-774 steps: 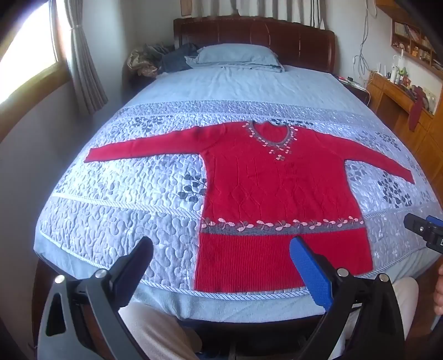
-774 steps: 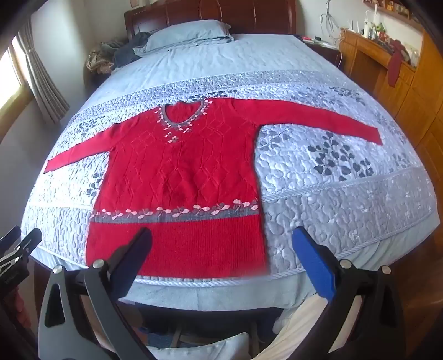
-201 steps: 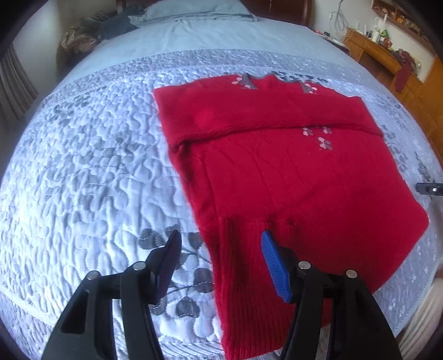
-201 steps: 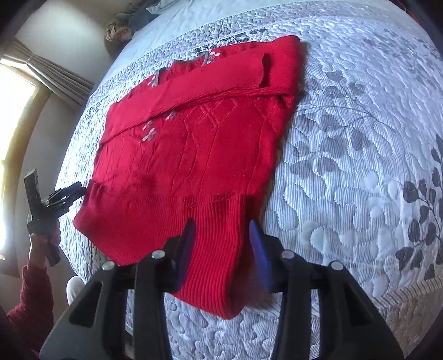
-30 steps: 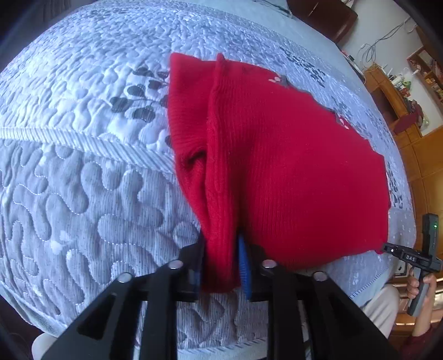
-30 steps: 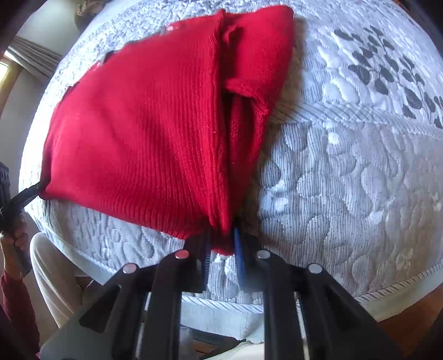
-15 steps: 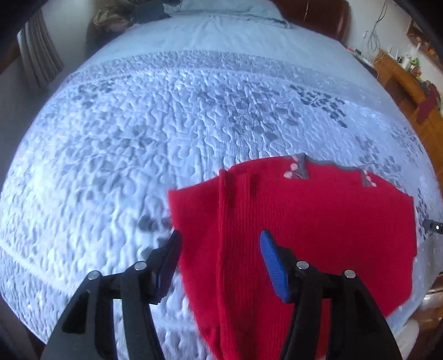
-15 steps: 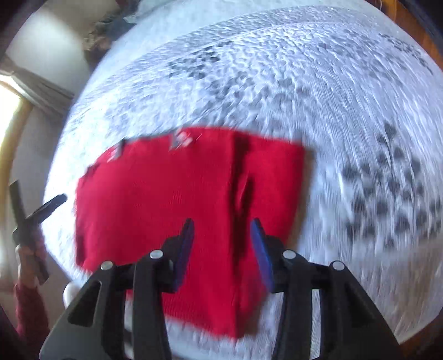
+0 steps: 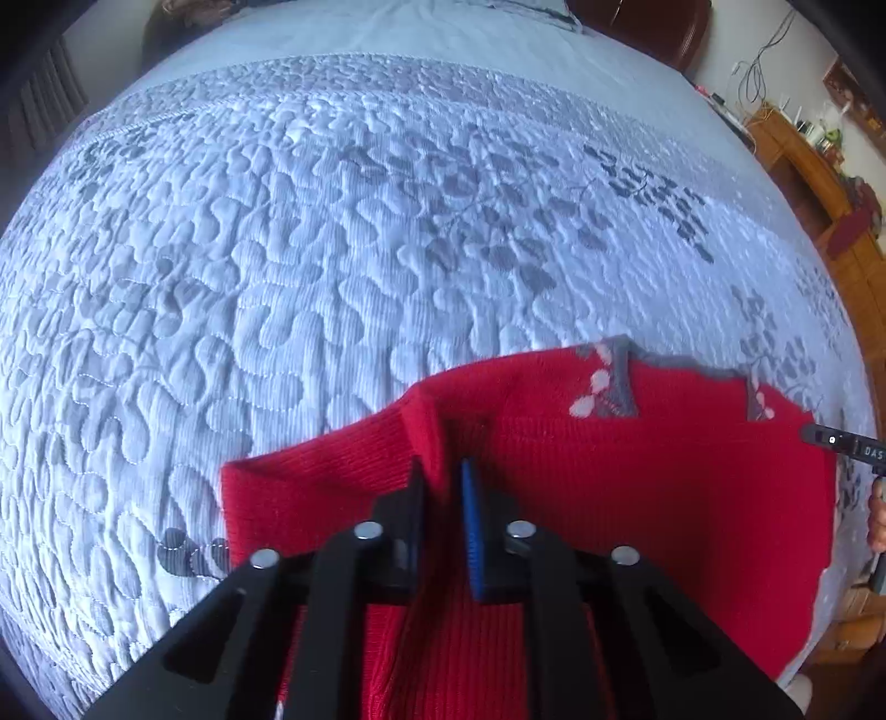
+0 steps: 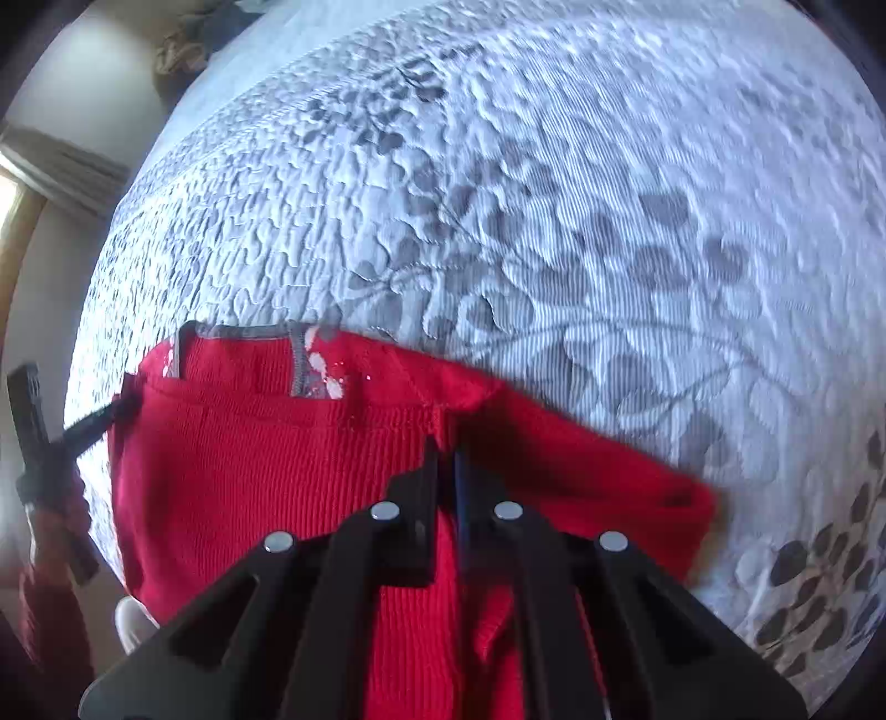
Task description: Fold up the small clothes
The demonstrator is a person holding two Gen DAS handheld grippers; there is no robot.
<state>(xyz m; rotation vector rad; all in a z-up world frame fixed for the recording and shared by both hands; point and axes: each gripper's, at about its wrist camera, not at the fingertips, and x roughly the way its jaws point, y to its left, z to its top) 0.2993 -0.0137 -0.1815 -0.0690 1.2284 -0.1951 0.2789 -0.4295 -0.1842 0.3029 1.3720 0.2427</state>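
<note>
A folded red sweater (image 9: 637,487) lies on the quilted bed, its grey collar trim (image 9: 623,376) at the far edge. My left gripper (image 9: 443,471) has its jaws closing tight on a raised ridge of the knit near the sweater's left side. In the right wrist view the same sweater (image 10: 249,471) fills the lower half. My right gripper (image 10: 446,448) has its jaws closing on a pinched ridge near the right side. Each gripper shows small in the other's view, the right gripper (image 9: 811,435) and the left gripper (image 10: 119,410), both at the sweater's edge.
The grey-and-white leaf-patterned quilt (image 9: 332,249) stretches away beyond the sweater. A dark headboard (image 9: 637,22) and wooden furniture (image 9: 803,155) stand at the far right. A person's red sleeve (image 10: 50,609) and a curtain (image 10: 55,160) are at the left.
A second ago both grippers held the sweater's near edge. Half a second ago they stood open over it. Now both have shut on ridges farther up, near the collar.
</note>
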